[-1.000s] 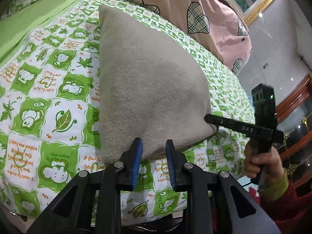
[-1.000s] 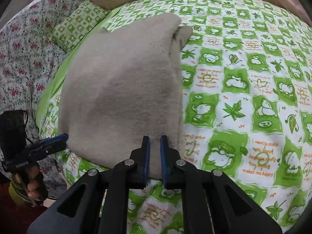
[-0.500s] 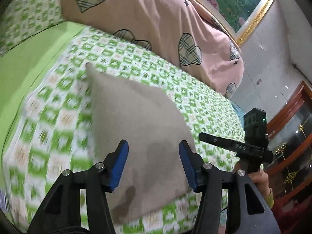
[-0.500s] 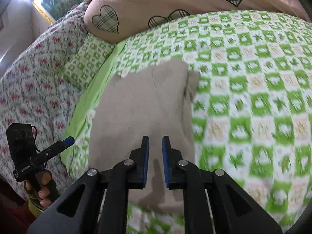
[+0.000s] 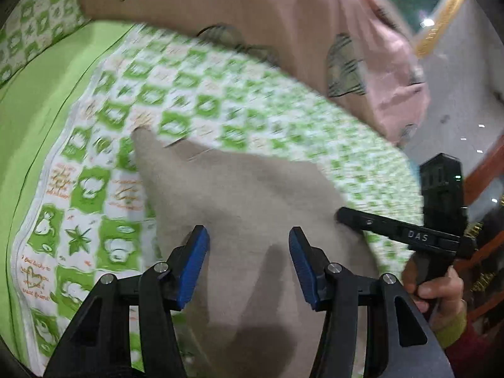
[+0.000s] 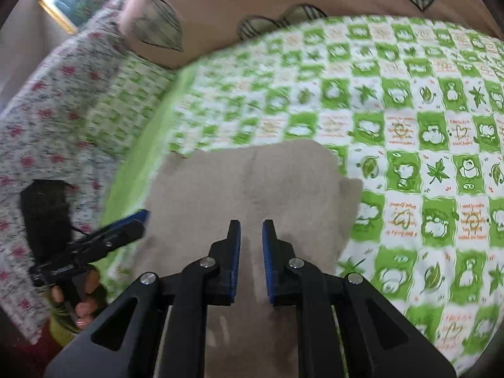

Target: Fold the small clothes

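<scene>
A beige knit garment [image 5: 245, 189] lies folded flat on the green-and-white patterned bedcover [image 5: 220, 94]. My left gripper [image 5: 249, 236] hovers over the garment's near part, jaws wide open with nothing between them. My right gripper [image 6: 251, 226] hangs above the same garment [image 6: 252, 182], its jaws nearly together with only a thin empty gap. Each gripper shows in the other's view: the right gripper [image 5: 343, 214] by the garment's right edge, the left gripper [image 6: 141, 217] by its left edge. Neither touches the cloth.
A pink quilt with checked hearts [image 5: 283, 15] is heaped at the far side of the bed. A plain green sheet [image 5: 37, 110] borders the cover on the left. A floral bedspread [image 6: 47, 110] lies beyond it. A hand [image 5: 434, 289] holds each gripper's handle.
Both grippers have drawn back and risen from the garment's near edge. The left jaws have spread wide and let go of the cloth. The garment stays flat on the bed.
</scene>
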Motion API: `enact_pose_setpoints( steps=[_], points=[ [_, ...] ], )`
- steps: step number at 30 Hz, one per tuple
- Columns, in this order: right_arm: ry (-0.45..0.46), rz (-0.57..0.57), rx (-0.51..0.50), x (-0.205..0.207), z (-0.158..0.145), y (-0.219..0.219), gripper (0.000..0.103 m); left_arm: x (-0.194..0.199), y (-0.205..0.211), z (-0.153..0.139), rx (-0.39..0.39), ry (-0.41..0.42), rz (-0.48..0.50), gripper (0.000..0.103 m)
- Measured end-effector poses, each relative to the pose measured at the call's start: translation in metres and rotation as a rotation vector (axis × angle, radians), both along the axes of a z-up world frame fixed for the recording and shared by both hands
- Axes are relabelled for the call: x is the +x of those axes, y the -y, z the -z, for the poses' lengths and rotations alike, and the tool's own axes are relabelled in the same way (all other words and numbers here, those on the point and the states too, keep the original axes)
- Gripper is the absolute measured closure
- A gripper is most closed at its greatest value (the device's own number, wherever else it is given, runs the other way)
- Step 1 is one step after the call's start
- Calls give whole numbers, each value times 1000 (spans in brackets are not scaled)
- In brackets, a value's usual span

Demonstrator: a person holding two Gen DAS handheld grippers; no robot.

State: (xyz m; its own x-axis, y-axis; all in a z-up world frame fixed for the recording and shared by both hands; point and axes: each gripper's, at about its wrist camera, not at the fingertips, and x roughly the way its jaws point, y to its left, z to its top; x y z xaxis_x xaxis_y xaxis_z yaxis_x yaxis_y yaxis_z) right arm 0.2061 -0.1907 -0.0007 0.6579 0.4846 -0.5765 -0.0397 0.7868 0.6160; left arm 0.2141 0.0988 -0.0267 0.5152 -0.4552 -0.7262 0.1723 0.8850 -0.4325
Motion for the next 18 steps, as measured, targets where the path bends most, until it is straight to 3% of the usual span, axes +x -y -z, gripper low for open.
enact_pose_setpoints(
  steps=[2, 5, 18],
  points=[
    [-42, 18, -14, 11, 14, 2, 88, 12, -5, 21, -11, -72, -15, 47],
    [-30, 27, 21, 16, 24, 7, 88, 15, -14, 30, -69, -67, -22, 47],
    [-26, 40, 42, 20, 25, 13, 88, 21, -5, 26, 14, -58, -61, 43]
  ],
)
